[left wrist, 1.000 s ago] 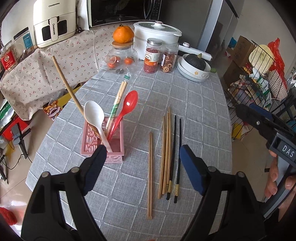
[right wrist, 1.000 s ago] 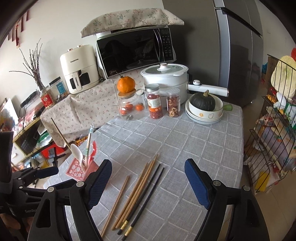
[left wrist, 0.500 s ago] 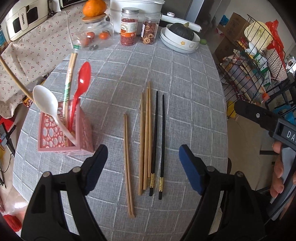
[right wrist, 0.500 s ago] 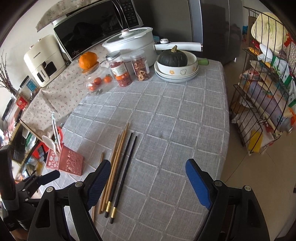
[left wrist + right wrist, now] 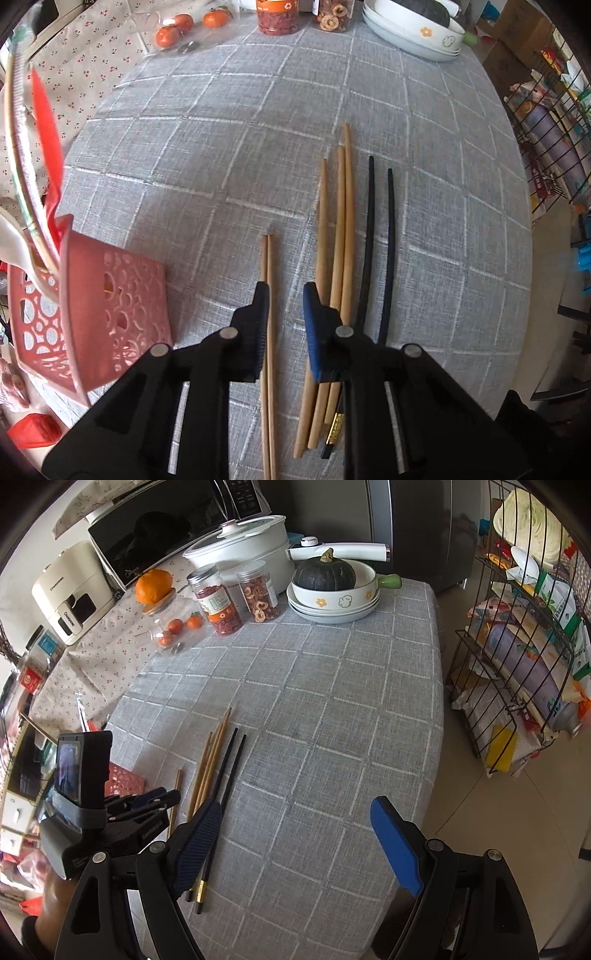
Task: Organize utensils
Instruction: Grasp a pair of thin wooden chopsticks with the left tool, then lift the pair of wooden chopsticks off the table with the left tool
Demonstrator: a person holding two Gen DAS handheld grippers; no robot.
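A lone wooden chopstick (image 5: 268,266) lies on the grey checked tablecloth (image 5: 221,166). My left gripper (image 5: 285,308) points down over it. Its jaws are closing with the chopstick between them, against the left pad (image 5: 258,317) and clear of the right pad. To its right lie three wooden chopsticks (image 5: 341,221) and two black chopsticks (image 5: 369,240). A pink holder (image 5: 110,314) at the left holds a red spoon (image 5: 46,122) and a white spoon (image 5: 11,236). My right gripper (image 5: 295,836) hovers open and holds nothing, its left finger over the black chopsticks (image 5: 229,768).
At the table's far end stand stacked bowls with a dark squash (image 5: 325,576), two snack jars (image 5: 218,602), a glass jar topped by an orange (image 5: 153,587) and a white pot (image 5: 240,542). A wire rack (image 5: 517,672) stands past the table's right edge.
My left gripper has dropped close to the tablecloth and tilted down, and its jaws have narrowed around the lone chopstick. My right gripper has tilted down toward the table, still wide.
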